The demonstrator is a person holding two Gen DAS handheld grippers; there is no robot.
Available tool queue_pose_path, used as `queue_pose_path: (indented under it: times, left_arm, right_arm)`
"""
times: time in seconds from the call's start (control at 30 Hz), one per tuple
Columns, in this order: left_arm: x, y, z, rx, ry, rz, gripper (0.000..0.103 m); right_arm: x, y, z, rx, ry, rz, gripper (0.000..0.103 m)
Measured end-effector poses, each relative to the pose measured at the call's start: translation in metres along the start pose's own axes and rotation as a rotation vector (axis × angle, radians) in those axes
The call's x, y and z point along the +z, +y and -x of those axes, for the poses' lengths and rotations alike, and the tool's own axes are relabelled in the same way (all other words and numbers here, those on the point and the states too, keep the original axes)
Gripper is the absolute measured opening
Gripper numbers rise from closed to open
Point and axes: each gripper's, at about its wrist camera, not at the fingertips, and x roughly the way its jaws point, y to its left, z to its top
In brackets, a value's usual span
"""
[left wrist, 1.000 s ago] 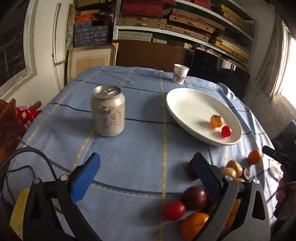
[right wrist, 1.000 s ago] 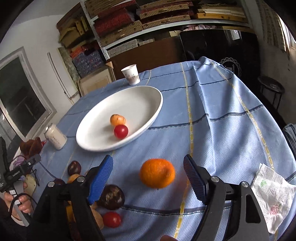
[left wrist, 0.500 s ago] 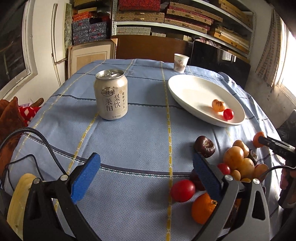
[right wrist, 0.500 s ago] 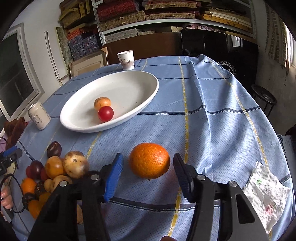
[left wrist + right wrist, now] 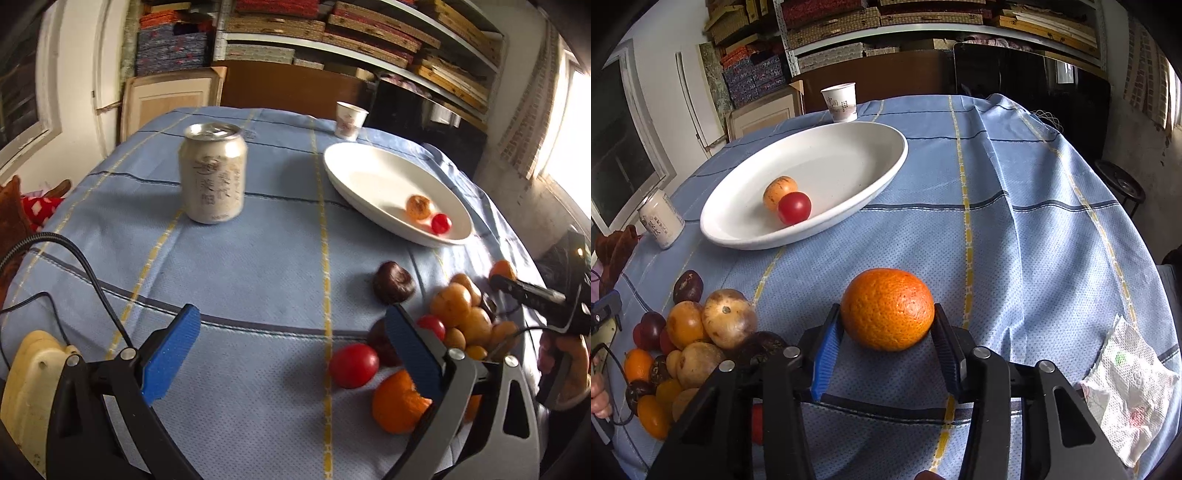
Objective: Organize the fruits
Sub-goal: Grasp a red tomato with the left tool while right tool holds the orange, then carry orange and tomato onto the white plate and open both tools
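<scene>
The orange (image 5: 887, 308) has dimpled, matt peel. The plate (image 5: 849, 147) looks smooth and glossy, the tablecloth (image 5: 1015, 240) woven, the can (image 5: 213, 173) metal, the napkin (image 5: 1126, 391) embossed paper.

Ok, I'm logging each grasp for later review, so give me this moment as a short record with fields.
right claw: shut on the orange, pads touching both sides
left claw: open, holding nothing
plate: holds a small orange fruit and a red tomato
fruit pile: on the blue tablecloth
other items: drink can, paper cup, crumpled tissue
</scene>
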Motion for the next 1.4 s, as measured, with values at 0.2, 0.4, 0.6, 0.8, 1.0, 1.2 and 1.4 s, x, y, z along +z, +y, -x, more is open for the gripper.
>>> queue_pose_path:
  times: [0.2, 0.4, 0.6, 0.8, 1.0, 1.2, 1.4]
  left_arm:
    - [-0.008, -0.010, -0.002, -0.105, 0.042, -0.079, 0.072]
    - [-0.014, -0.019, -0.011, -0.154, 0.091, -0.115, 0.053]
    - [-0.016, -0.020, -0.020, -0.192, 0.139, -0.106, 0.045]
    - [-0.015, -0.005, -0.032, -0.274, 0.193, -0.002, 0.045]
    - [-0.015, 0.004, -0.041, -0.362, 0.233, 0.083, 0.032]
    - [-0.014, 0.002, -0.038, -0.362, 0.208, 0.090, 0.032]
    - [-0.011, -0.001, -0.021, -0.319, 0.118, 0.066, 0.031]
  right_arm:
    - [0.002, -0.004, 0.009, 0.011, -0.033, -0.020, 0.048]
    - [0.002, -0.004, 0.008, 0.001, -0.029, -0.019, 0.048]
    - [0.001, -0.003, 0.008, -0.002, -0.025, -0.014, 0.048]
    - [0.001, -0.002, 0.007, -0.004, -0.019, -0.014, 0.048]
    - [0.000, -0.003, 0.007, -0.005, -0.019, -0.014, 0.048]
    - [0.000, -0.003, 0.008, -0.004, -0.024, -0.014, 0.048]
    - [-0.001, -0.002, 0.011, 0.002, -0.033, -0.010, 0.048]
